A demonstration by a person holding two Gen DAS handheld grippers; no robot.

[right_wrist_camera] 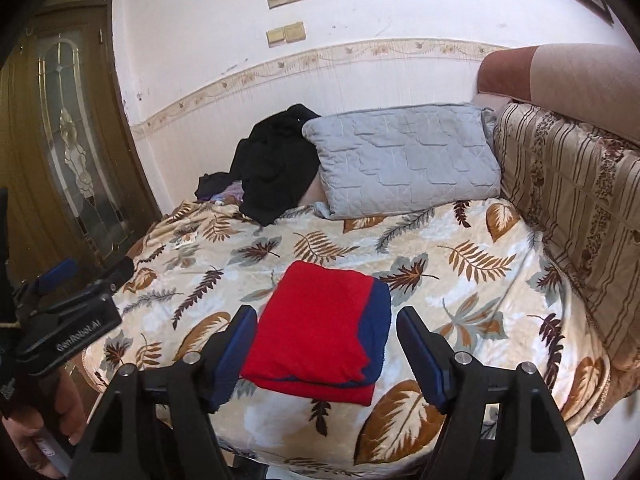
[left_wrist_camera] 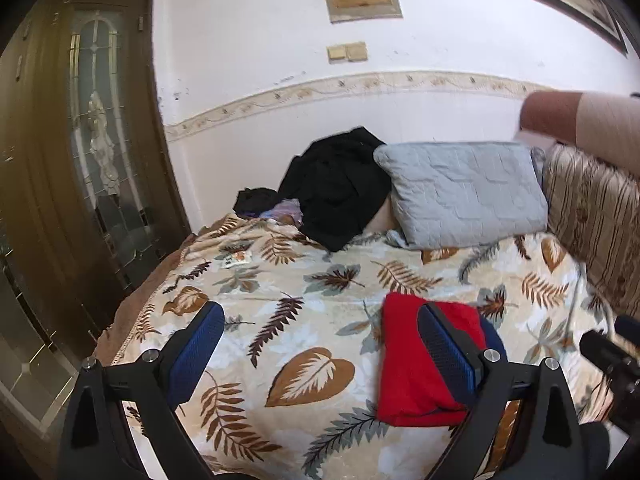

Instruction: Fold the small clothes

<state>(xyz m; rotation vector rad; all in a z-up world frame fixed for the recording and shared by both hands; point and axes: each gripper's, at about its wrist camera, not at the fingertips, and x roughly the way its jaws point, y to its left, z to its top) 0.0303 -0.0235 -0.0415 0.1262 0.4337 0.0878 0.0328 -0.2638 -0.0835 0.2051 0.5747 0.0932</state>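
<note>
A folded red and navy garment (right_wrist_camera: 320, 328) lies flat on the leaf-print blanket (right_wrist_camera: 440, 248) near the bed's front edge. It also shows in the left wrist view (left_wrist_camera: 416, 364), partly behind my left gripper's right finger. My right gripper (right_wrist_camera: 326, 316) is open and empty, its fingers held above and either side of the garment. My left gripper (left_wrist_camera: 320, 316) is open and empty over bare blanket (left_wrist_camera: 280, 280), to the left of the garment. The left gripper's body also shows at the left edge of the right wrist view (right_wrist_camera: 68, 320).
A pile of black clothes (right_wrist_camera: 276, 164) and a grey quilted pillow (right_wrist_camera: 404, 160) lie at the back against the wall. A striped sofa backrest (right_wrist_camera: 572, 192) runs along the right. A wooden door (right_wrist_camera: 60, 140) stands at the left. A small card (left_wrist_camera: 236, 260) lies on the blanket.
</note>
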